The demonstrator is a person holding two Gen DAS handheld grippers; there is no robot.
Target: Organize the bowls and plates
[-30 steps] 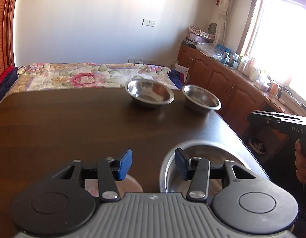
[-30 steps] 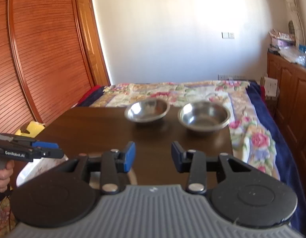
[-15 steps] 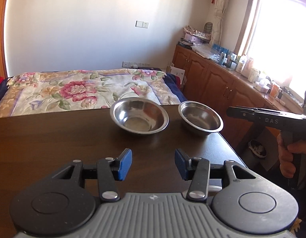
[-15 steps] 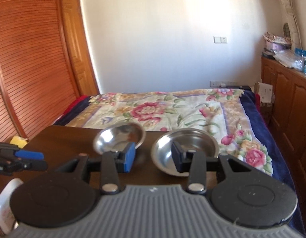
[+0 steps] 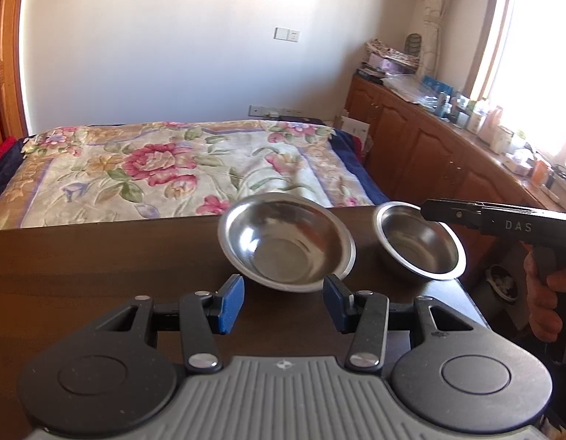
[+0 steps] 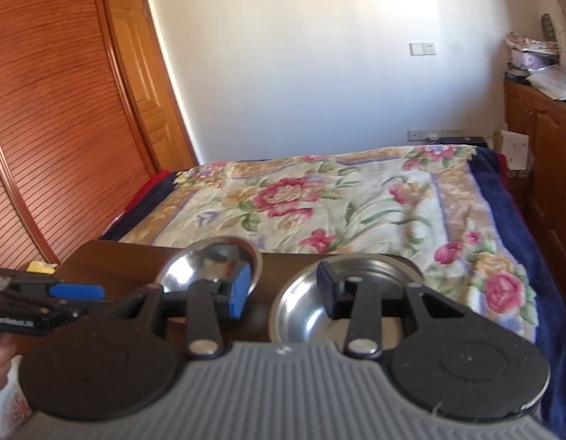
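A dark wooden table (image 5: 99, 256) fronts a floral bedspread (image 5: 154, 168). The left gripper (image 5: 283, 302) and right gripper (image 6: 283, 286) hang parted, empty. Two shiny steel bowls (image 5: 286, 245) (image 5: 418, 242) sit at the far edge; only the right view shows the louvred wardrobe (image 6: 52, 128).

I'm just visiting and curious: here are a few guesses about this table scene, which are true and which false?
1. Two steel bowls sit on the dark wooden table. True: the left bowl and the right bowl.
2. The bowls are stacked. False: they stand side by side, apart.
3. The left gripper clamps a bowl. False: its jaws are open, with nothing between the blue pads.
4. A floral bedspread lies beyond the table. True.
5. The right gripper is open and holds nothing. True.
6. The bowls hold food. False: both look empty.
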